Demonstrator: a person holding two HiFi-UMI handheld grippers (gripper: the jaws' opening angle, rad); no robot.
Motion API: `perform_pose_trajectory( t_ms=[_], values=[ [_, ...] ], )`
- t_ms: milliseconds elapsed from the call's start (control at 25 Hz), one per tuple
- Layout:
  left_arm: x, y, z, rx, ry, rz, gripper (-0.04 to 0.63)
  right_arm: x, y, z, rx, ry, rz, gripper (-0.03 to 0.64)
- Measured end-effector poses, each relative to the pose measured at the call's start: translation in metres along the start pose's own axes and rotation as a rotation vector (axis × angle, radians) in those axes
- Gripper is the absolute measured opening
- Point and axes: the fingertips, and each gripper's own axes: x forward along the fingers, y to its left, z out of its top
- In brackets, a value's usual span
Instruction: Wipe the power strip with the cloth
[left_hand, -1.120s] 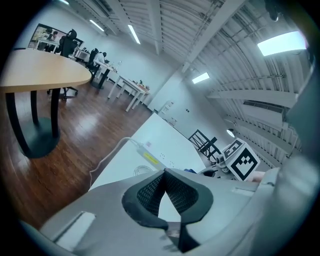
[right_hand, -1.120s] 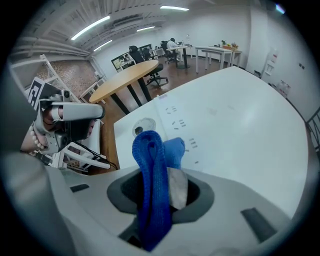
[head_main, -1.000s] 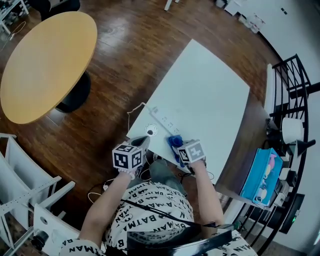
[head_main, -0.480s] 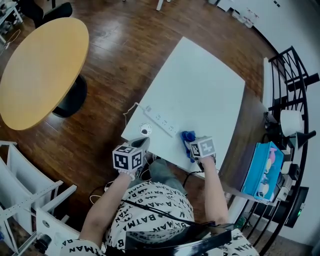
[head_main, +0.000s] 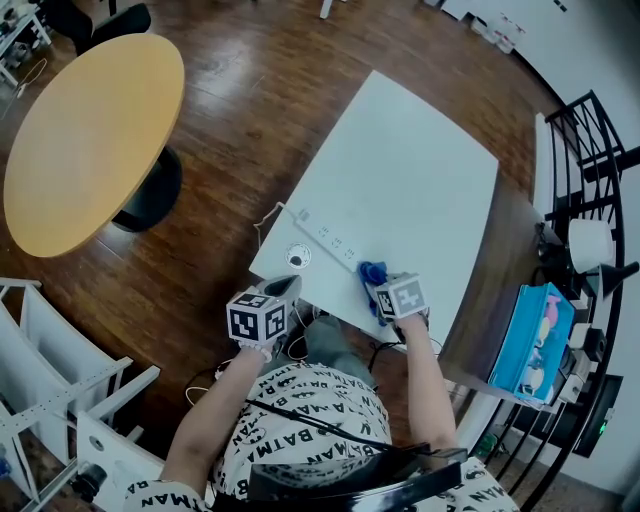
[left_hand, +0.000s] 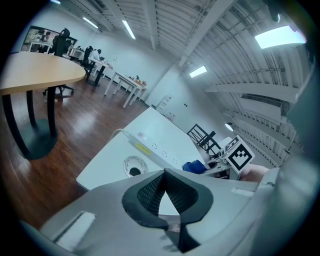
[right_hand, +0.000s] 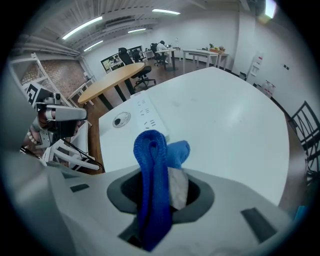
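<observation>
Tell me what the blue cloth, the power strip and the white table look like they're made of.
Blue cloth: soft knitted or woven fabric, possibly microfibre. It shows a ribbed texture and folds limply.
Power strip: hard white plastic, judging by its smooth moulded body and its socket holes.
White table: an even, seamless top with a slight sheen, perhaps laminate or painted board. The look leaves this open.

i see the power strip (head_main: 325, 238), long and white, lying flat along the near left edge of the white table (head_main: 420, 190). the cloth (right_hand: 151, 165), blue and folded, stands pinched in the right gripper (right_hand: 161, 192), close by the strip's right end; whether they touch i cannot tell.
</observation>
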Motion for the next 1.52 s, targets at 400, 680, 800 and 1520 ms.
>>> perform_pose_trajectory(
  t_ms=[400,680,800,1520],
  values=[
    [-0.003,0.0,0.005,0.024,0.007,-0.023,0.0,-0.015,0.042,0.003,-0.046,-0.041,0.032,0.127],
    [-0.016,0.001,0.03,0.015,-0.062,-0.04,0.0,-0.062,0.031,0.033,0.072,-0.232,0.027,0.127],
    [-0.02,-0.003,0.046,0.026,-0.1,-0.035,0.0,-0.091,0.02,0.056,0.124,-0.38,0.029,0.127],
    [-0.031,-0.027,0.087,0.089,-0.206,-0.007,0.0,-0.08,0.037,0.078,0.145,-0.499,0.046,0.126]
  ],
)
